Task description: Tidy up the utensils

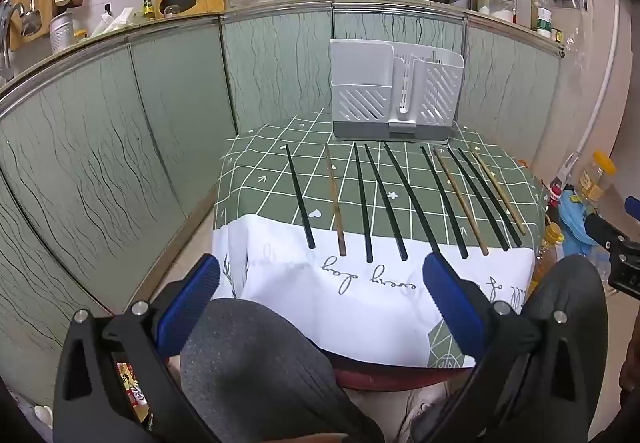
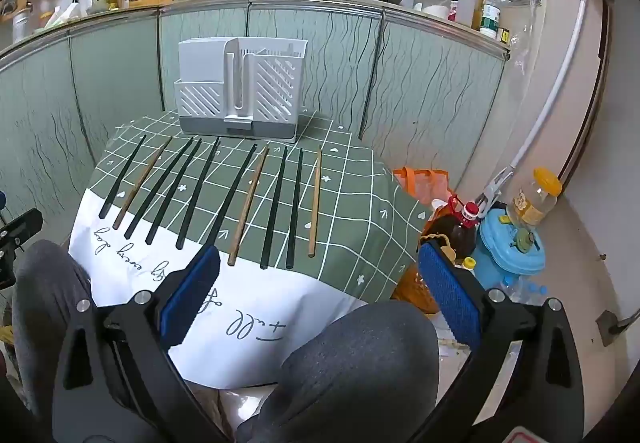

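While both tongs hang wide open and empty over your knees, the chopsticks (image 1: pixel 400 199) lie in a row on the cloth at 12 o'clock, long axes running away from you toward the rack (image 1: pixel 394 91). Left gripper (image 1: pixel 320 295) faces the black ones; right gripper (image 2: pixel 320 283) looks nearer the right-end sticks.

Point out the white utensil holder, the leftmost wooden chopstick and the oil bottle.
White utensil holder (image 1: pixel 362 99): left wrist view, slotted front wall.
Leftmost wooden chopstick (image 1: pixel 335 199): left wrist view, mid-shaft.
Oil bottle (image 2: pixel 460 231): right wrist view, dark shoulder under the red cap.
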Demonstrator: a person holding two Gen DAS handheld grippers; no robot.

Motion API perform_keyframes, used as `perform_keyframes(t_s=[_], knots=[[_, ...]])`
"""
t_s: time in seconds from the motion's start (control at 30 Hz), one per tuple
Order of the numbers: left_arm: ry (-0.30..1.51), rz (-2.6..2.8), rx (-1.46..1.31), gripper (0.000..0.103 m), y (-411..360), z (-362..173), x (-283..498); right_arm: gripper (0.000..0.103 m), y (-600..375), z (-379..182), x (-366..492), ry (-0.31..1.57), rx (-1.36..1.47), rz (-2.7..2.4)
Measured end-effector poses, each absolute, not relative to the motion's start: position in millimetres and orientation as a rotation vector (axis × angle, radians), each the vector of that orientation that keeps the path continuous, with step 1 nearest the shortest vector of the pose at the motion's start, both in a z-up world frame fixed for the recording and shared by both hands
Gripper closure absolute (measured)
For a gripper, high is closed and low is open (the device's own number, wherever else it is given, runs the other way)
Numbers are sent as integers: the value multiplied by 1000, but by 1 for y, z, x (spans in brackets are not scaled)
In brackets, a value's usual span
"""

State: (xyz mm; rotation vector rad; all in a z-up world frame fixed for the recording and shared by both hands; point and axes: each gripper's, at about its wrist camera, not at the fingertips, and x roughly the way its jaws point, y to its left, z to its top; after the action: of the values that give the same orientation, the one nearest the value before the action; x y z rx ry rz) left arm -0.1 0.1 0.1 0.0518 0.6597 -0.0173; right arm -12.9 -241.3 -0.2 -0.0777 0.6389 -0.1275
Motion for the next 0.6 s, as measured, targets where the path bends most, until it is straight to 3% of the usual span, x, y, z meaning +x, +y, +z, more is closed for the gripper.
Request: perform_keyframes(t_s=[0.6], knots=[[674,-31,52,4,-3,-6,-1,8,-236,-5,-14,645,-84,-121]])
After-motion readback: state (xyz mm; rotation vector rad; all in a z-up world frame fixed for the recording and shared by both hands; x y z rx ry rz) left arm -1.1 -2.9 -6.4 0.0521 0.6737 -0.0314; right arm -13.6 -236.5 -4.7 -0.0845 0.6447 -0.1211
